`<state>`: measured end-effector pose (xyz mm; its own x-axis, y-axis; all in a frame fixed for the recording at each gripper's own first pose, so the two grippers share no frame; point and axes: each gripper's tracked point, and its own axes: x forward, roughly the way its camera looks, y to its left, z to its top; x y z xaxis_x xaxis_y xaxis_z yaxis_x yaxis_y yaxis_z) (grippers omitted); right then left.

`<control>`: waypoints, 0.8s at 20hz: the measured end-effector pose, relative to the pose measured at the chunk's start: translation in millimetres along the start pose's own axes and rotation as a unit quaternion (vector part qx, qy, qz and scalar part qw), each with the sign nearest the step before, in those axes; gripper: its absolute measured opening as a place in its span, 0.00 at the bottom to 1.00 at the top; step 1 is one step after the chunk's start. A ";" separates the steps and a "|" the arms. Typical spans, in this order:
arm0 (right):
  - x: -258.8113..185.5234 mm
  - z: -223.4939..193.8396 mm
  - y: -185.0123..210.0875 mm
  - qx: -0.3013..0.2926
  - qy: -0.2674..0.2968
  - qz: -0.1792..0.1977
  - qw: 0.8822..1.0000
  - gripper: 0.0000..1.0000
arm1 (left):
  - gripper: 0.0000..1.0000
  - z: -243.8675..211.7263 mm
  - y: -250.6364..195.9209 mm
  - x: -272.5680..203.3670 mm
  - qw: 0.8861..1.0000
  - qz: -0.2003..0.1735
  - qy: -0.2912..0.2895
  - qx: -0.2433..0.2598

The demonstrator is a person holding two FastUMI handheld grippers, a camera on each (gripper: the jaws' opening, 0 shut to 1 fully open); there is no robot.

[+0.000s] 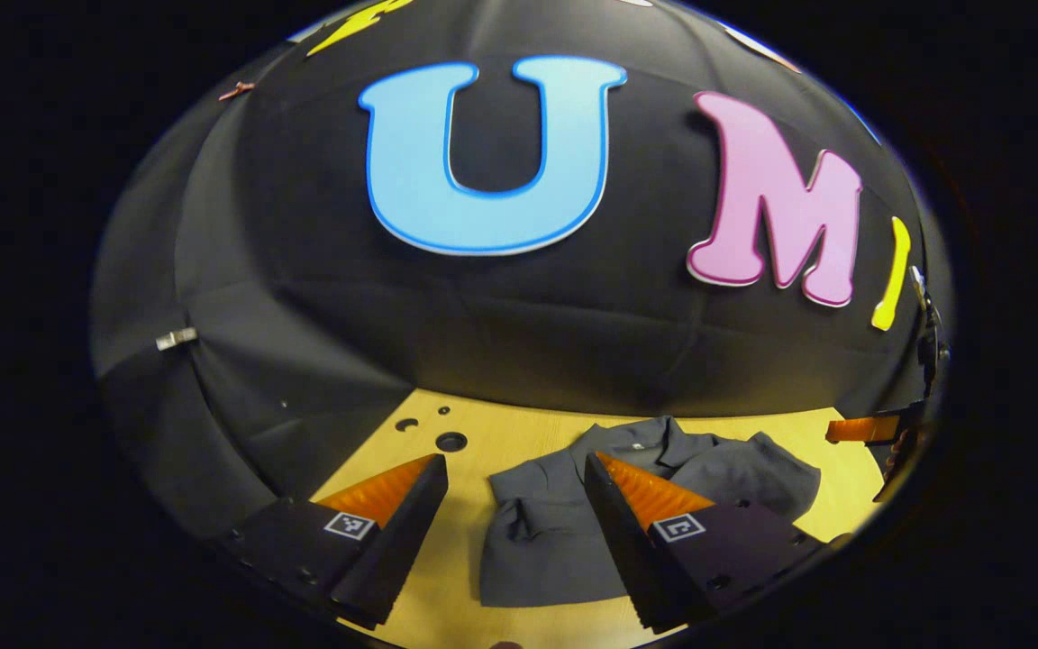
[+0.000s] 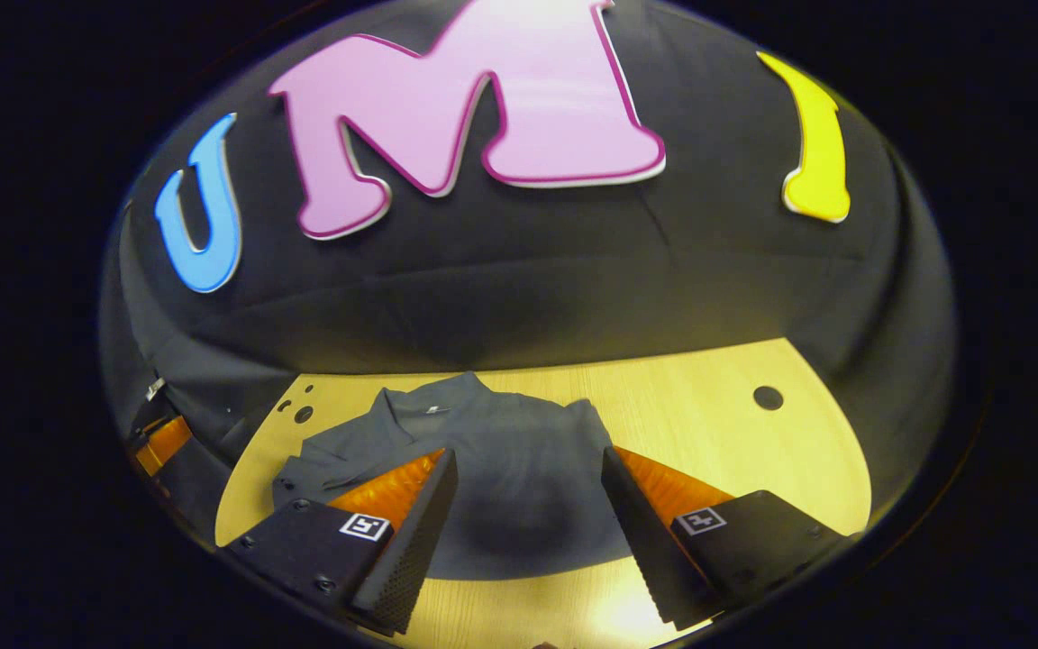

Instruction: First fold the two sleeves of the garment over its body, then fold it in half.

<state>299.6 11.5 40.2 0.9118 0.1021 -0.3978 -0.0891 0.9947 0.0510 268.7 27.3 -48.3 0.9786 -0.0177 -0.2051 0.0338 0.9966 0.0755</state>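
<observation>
left gripper (image 1: pixel 514 505) and right gripper (image 2: pixel 528 505) hover open above the garment (image 2: pixel 501 451) mid-worktop (image 2: pixel 753 451); sleeves look folded in, halving fold left.

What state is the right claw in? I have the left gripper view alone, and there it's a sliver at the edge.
Observer: The right claw is open, with nothing between its fingers.
Operator: What is it aimed at?
Observer: The garment. Its body lies spread flat in the gap between the fingers, collar at the far end.
Operator: Anything on the table beyond the garment's far side?
Observer: A single round hole in the table, off to the right of the garment in the right gripper view.
</observation>
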 end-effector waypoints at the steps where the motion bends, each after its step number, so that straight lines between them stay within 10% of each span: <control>1: -16.6 1.1 3.8 -0.007 -0.011 -0.002 1.000 0.99 | 0.96 2.3 -0.2 -15.8 1.000 -0.002 -0.009 0.004; 16: -194.9 -80.8 51.3 -0.025 -0.066 0.014 0.997 0.99 | 0.96 -35.0 39.3 -209.2 0.998 0.010 -0.062 -0.020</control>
<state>84.9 43.6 46.4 0.9532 0.1308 -0.2726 -0.1324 0.9911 0.0128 58.3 72.9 -36.6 0.9967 -0.0055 -0.0809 0.0087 0.9992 0.0387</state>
